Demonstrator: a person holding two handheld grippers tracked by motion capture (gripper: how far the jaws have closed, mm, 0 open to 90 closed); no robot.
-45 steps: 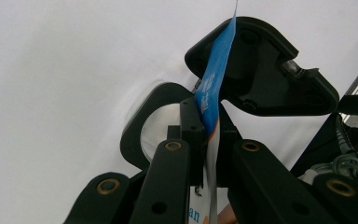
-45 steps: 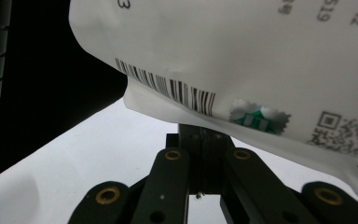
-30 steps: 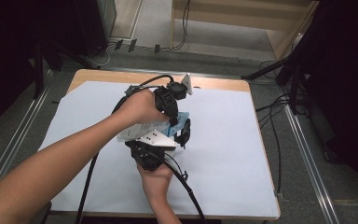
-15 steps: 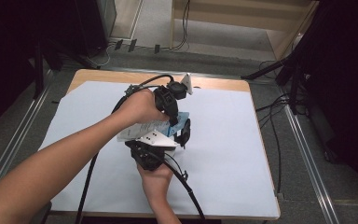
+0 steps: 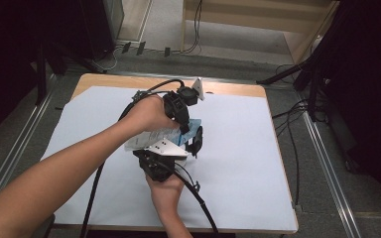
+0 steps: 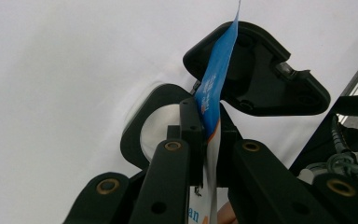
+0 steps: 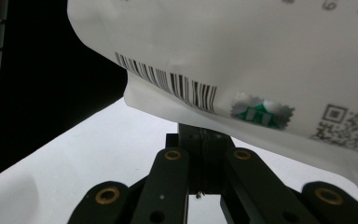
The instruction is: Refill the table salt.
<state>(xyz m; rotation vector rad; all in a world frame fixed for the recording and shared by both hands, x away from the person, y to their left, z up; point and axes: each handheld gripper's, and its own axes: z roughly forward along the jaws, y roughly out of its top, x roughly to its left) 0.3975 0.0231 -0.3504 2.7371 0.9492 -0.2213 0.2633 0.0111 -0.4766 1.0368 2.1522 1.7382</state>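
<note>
Packet (image 6: 213, 88) pinched in left gripper (image 6: 208, 126) (right gripper (image 7: 205, 140) clamps its edge).

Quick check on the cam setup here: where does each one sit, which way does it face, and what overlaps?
High view: above the person's side, looking forward and down on the table; both forearms, left gripper, right gripper.
Left gripper view: rides the left gripper, looking along its jaws, shut on the blue edge of the packet; the other gripper beyond.
Right gripper view: rides the right gripper, looking along its closed jaws at the packet's barcoded white side.
Shared: all three show the packet above the white table cover.
</note>
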